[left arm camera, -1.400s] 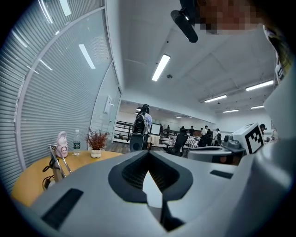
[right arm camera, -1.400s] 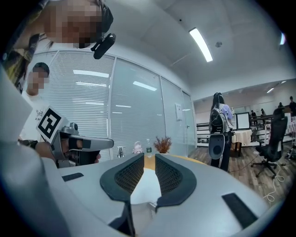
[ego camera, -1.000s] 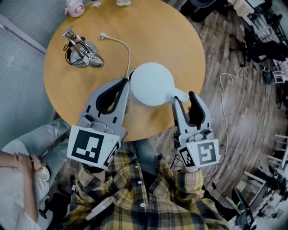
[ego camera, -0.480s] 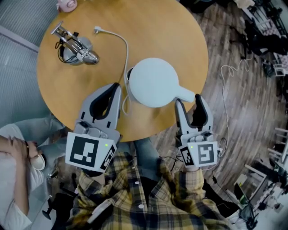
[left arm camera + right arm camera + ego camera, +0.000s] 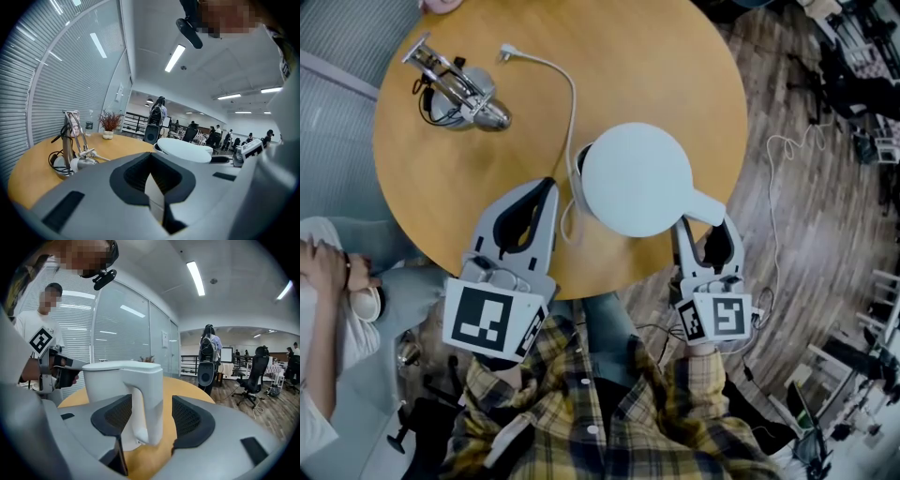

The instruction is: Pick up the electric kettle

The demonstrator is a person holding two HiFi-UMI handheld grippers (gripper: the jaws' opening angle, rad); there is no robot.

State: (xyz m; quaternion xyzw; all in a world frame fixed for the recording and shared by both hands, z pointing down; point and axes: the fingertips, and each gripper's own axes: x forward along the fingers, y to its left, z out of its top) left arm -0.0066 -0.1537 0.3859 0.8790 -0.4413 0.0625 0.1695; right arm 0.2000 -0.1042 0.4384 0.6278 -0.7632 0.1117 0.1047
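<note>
- At the near edge of the round desk (image 5: 675,56), the white electric kettle (image 5: 637,178) stands with its handle (image 5: 147,399) pointing toward the person.
- The right gripper (image 5: 707,230) has its fingers spread, straddling that handle, with a gap on the right side.
- The left gripper (image 5: 546,187) is just left of the kettle, its fingers closed together on nothing.

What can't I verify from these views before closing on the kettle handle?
Kettle underside and base: head view, its own top covers them; right gripper view, the right gripper blocks them.
Handle contact: right gripper view, jaws apart, but one pad overlaps the handle's edge.
Pink item: head view, cut off by the top edge.
</note>
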